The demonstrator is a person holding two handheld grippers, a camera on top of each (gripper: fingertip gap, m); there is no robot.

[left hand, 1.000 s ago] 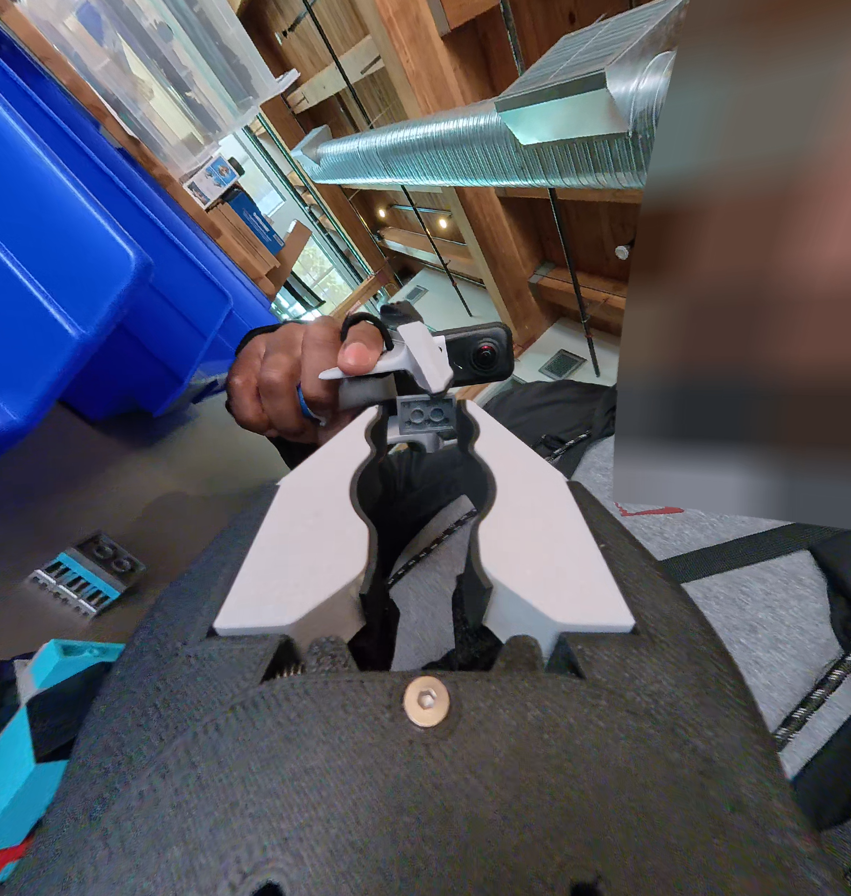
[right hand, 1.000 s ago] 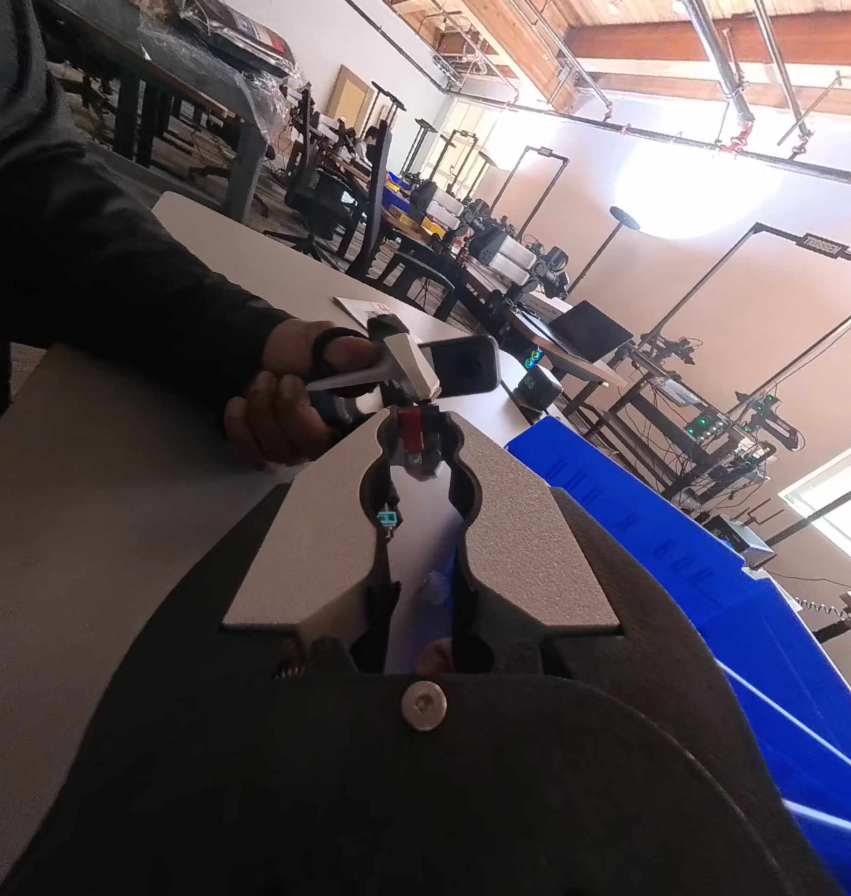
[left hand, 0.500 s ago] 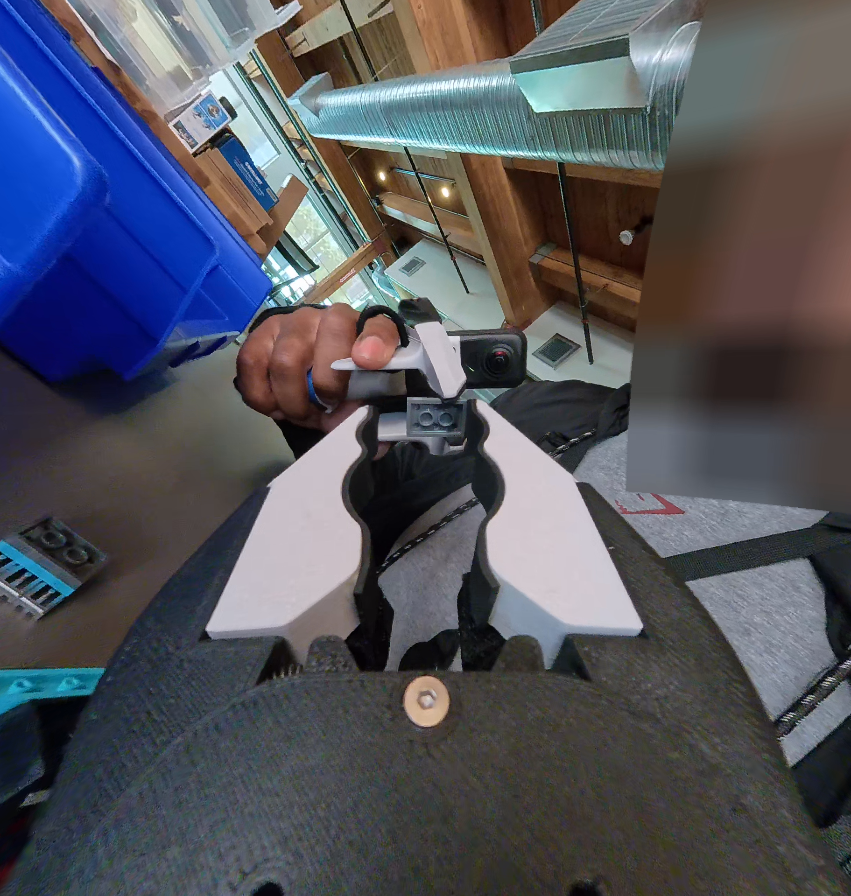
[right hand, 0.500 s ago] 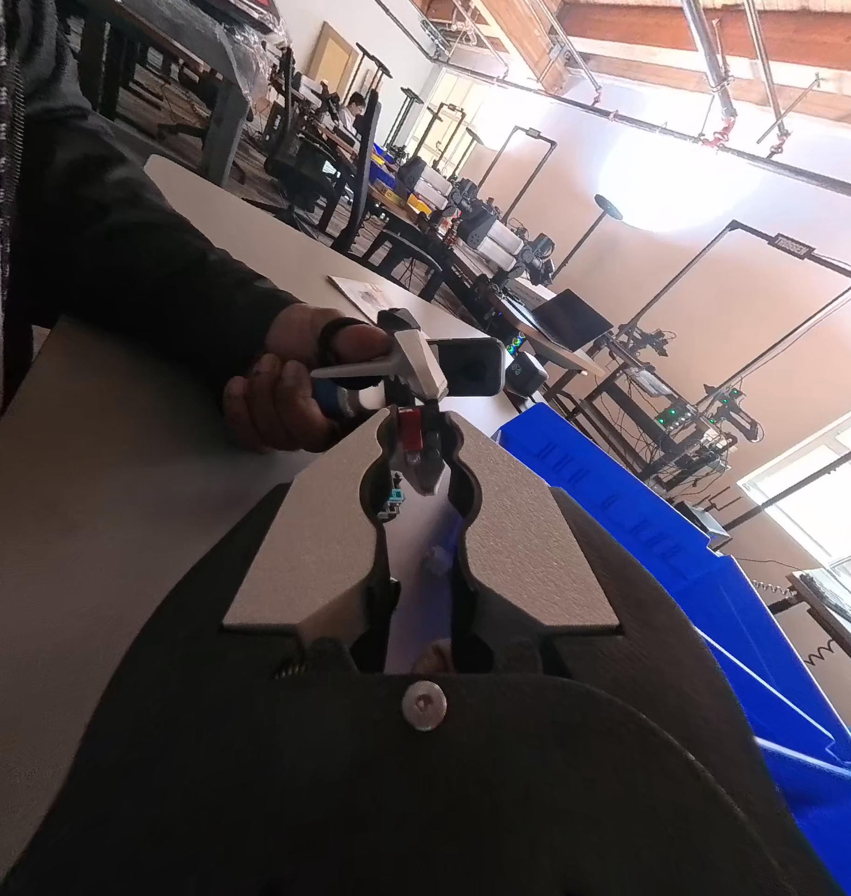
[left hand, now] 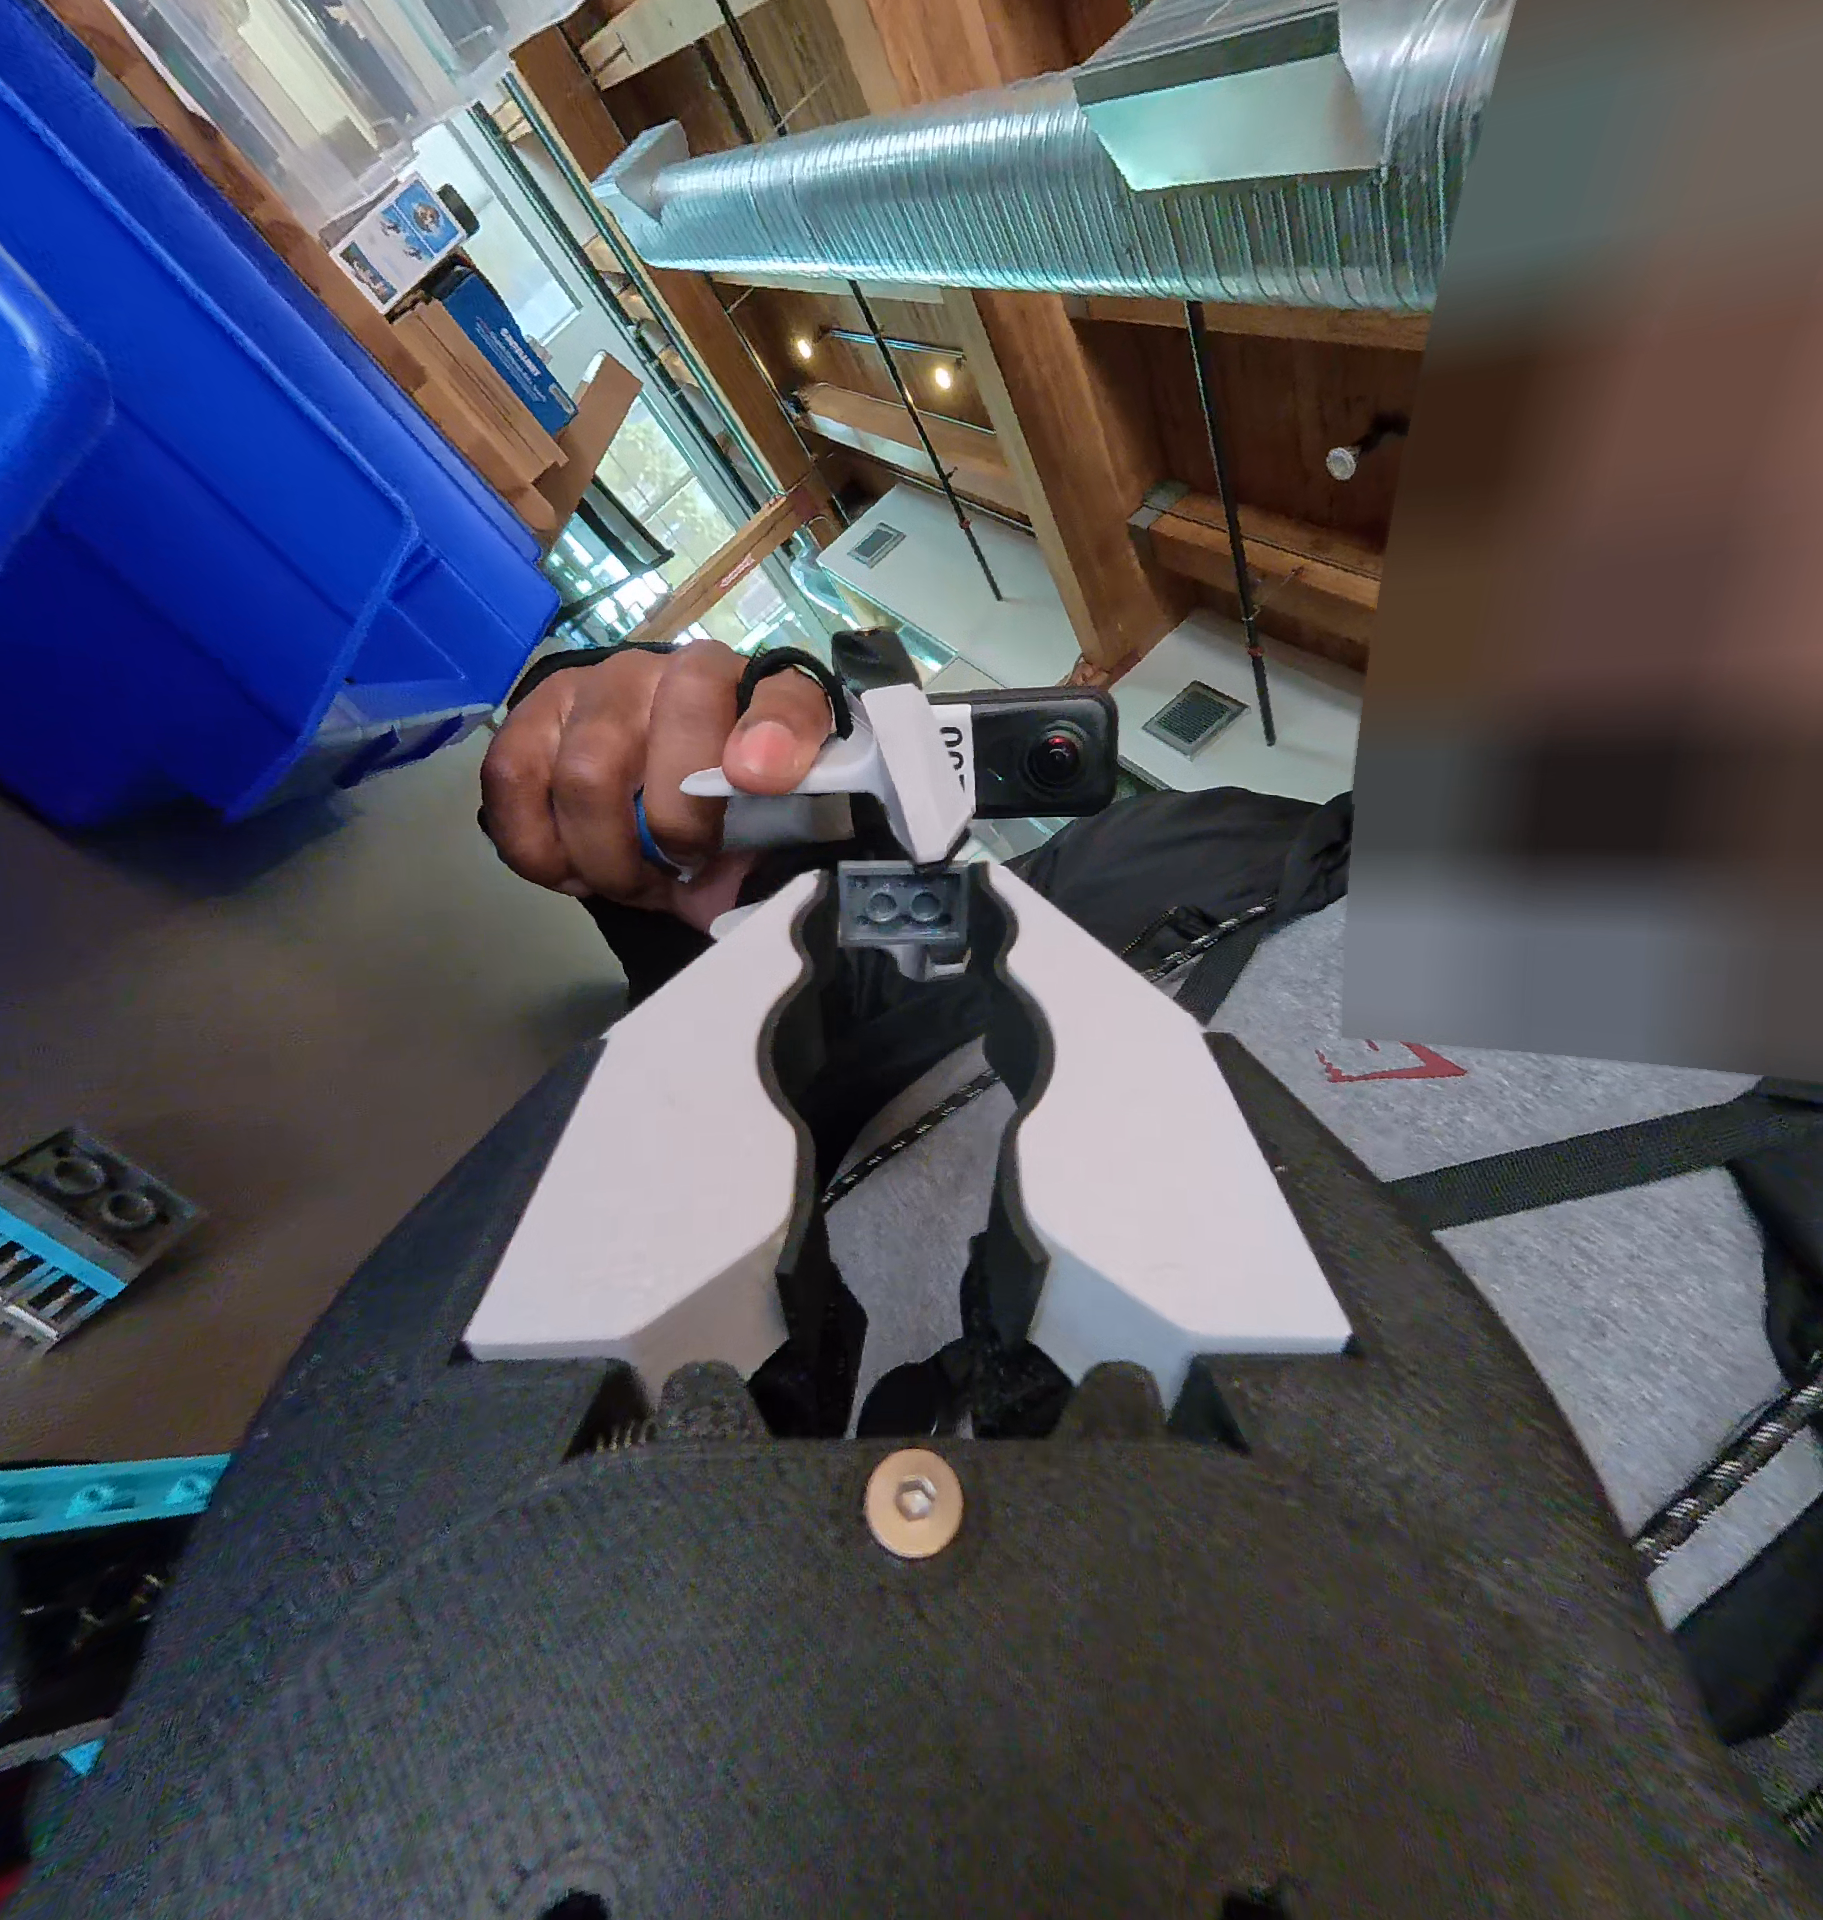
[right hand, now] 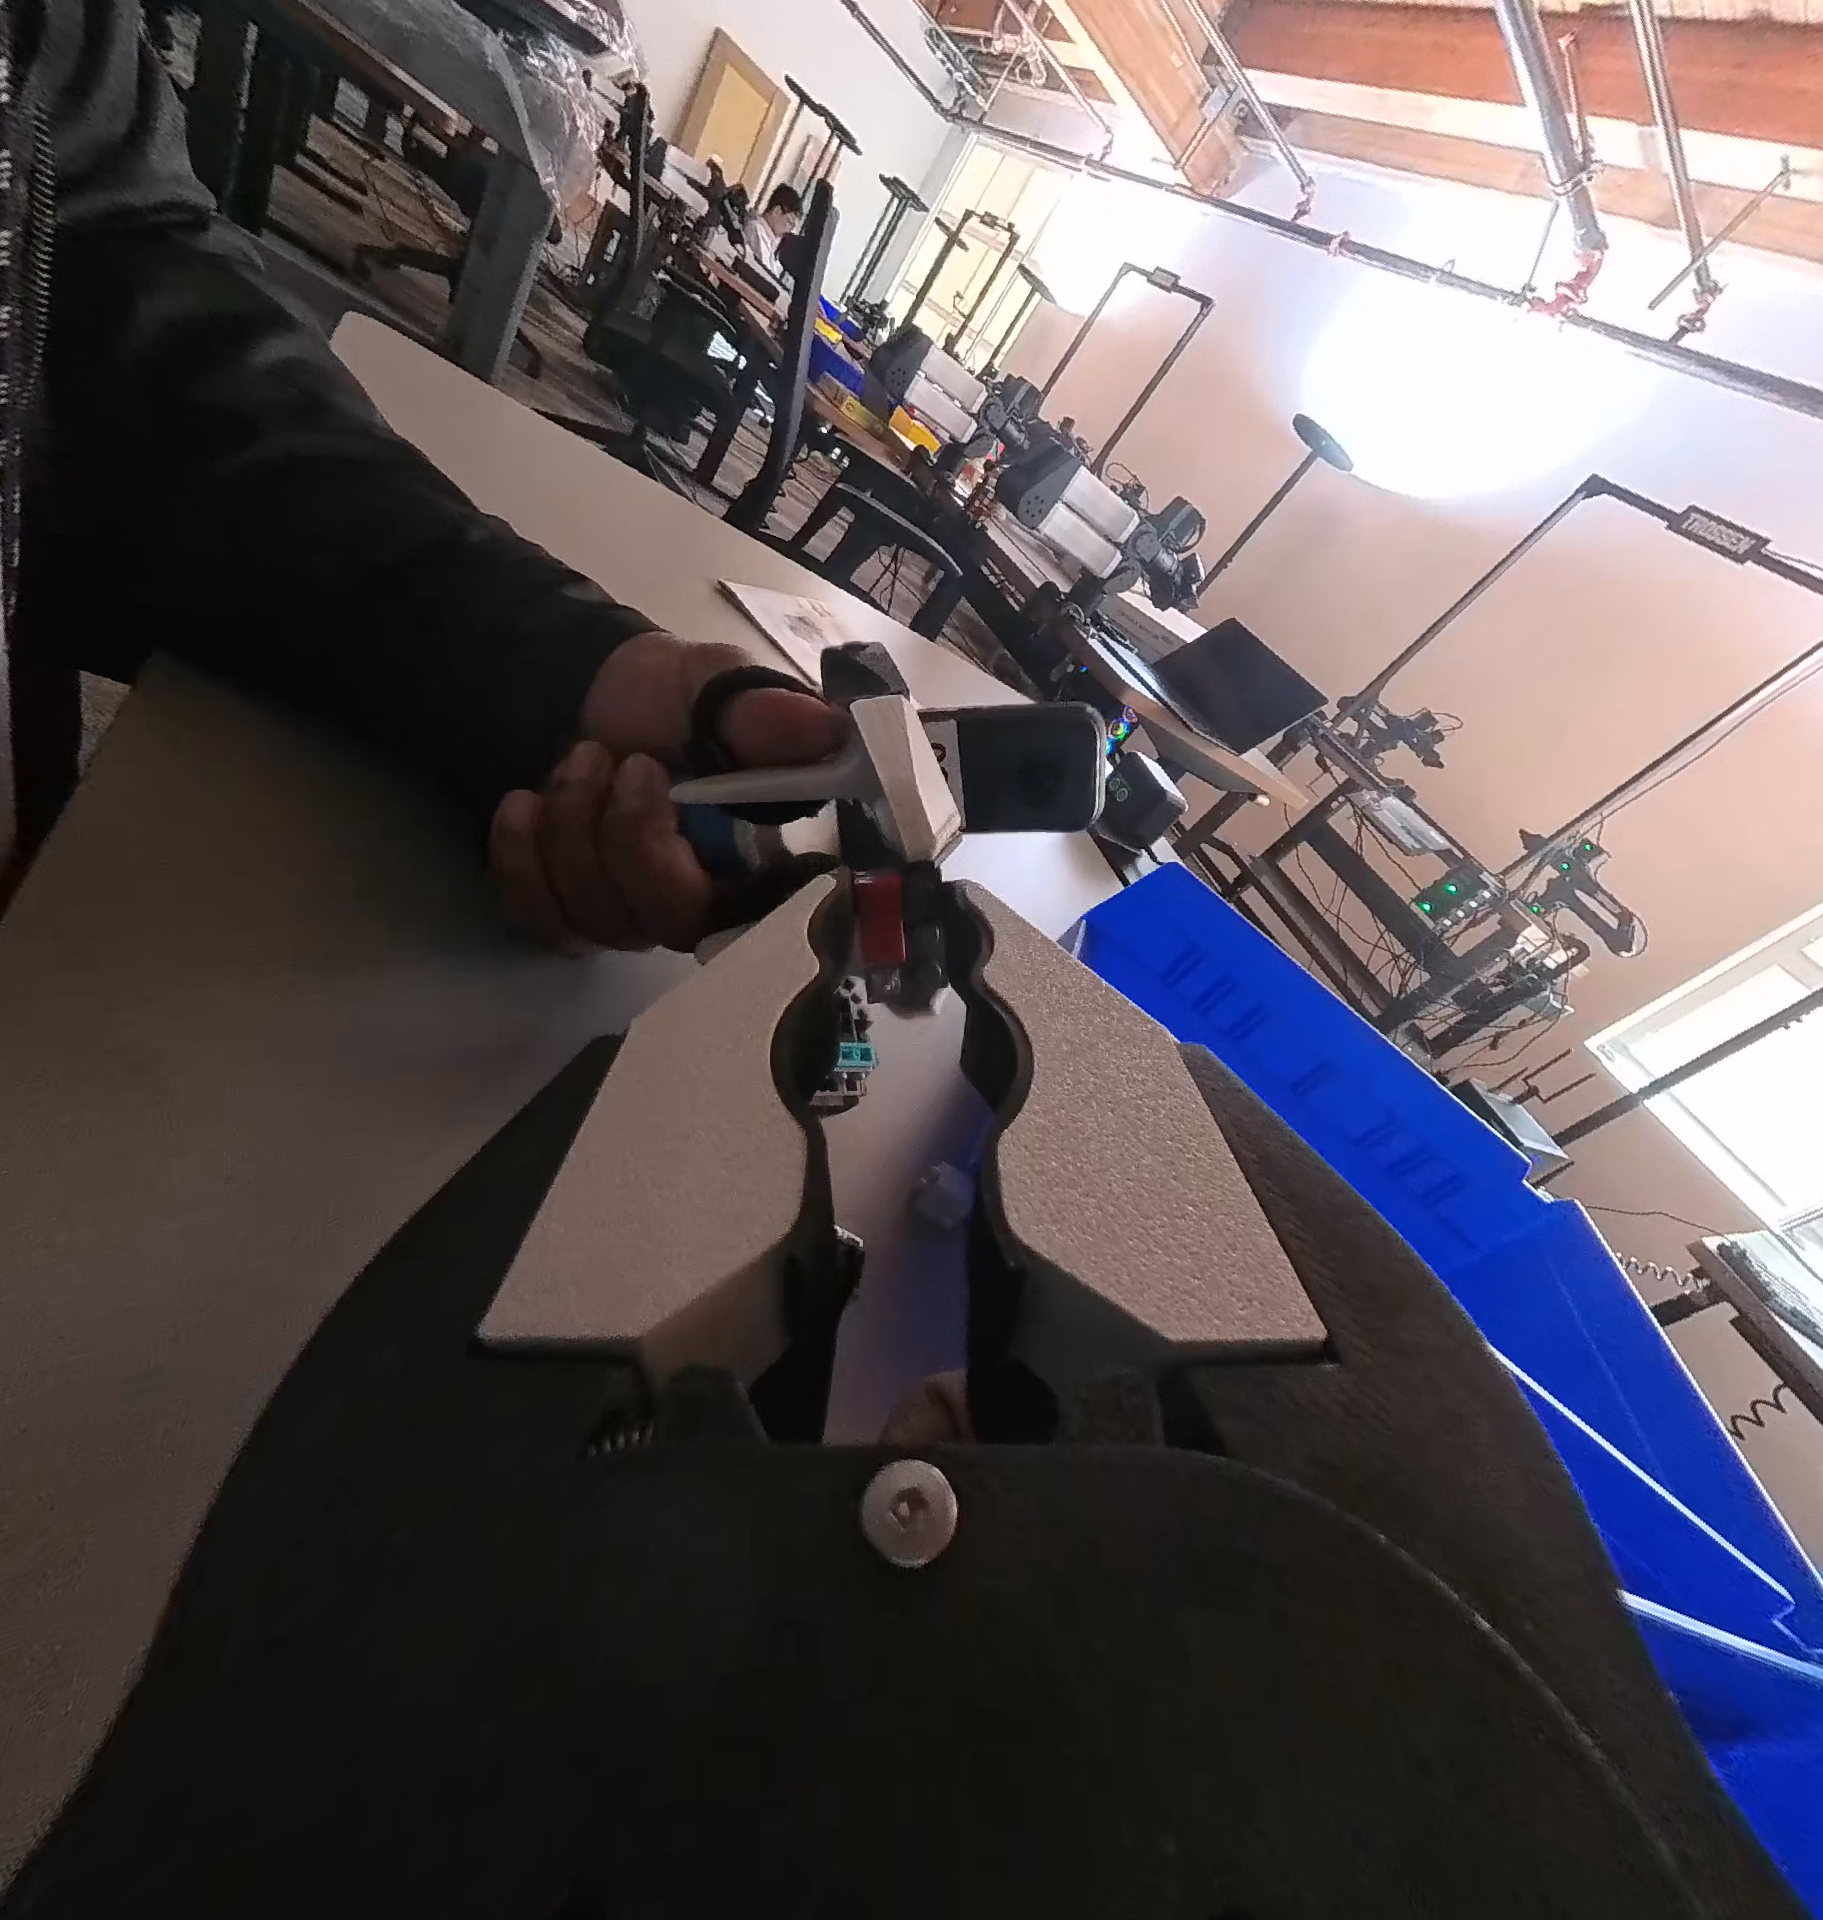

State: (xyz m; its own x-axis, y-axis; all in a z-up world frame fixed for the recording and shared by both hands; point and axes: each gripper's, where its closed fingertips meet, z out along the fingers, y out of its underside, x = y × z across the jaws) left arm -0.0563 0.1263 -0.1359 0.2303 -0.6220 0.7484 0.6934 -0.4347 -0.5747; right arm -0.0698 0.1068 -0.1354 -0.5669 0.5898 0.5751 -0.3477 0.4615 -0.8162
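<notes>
Left wrist view: a dark grey two-stud brick point(left hand: 904, 911) is pinched at the tips of the left gripper point(left hand: 902, 914), raised above the brown table point(left hand: 263, 1018). Just beyond it, the right gripper point(left hand: 928, 852) is seen, held in a hand point(left hand: 626, 774). On the table lie a teal and grey brick piece point(left hand: 50, 1236) and blue bins point(left hand: 211, 499). In the right wrist view, a red and black brick assembly point(right hand: 891, 935) is clamped between the right gripper's point(right hand: 896, 940) fingertips, with the left gripper's tips point(right hand: 917, 842) close against it.
</notes>
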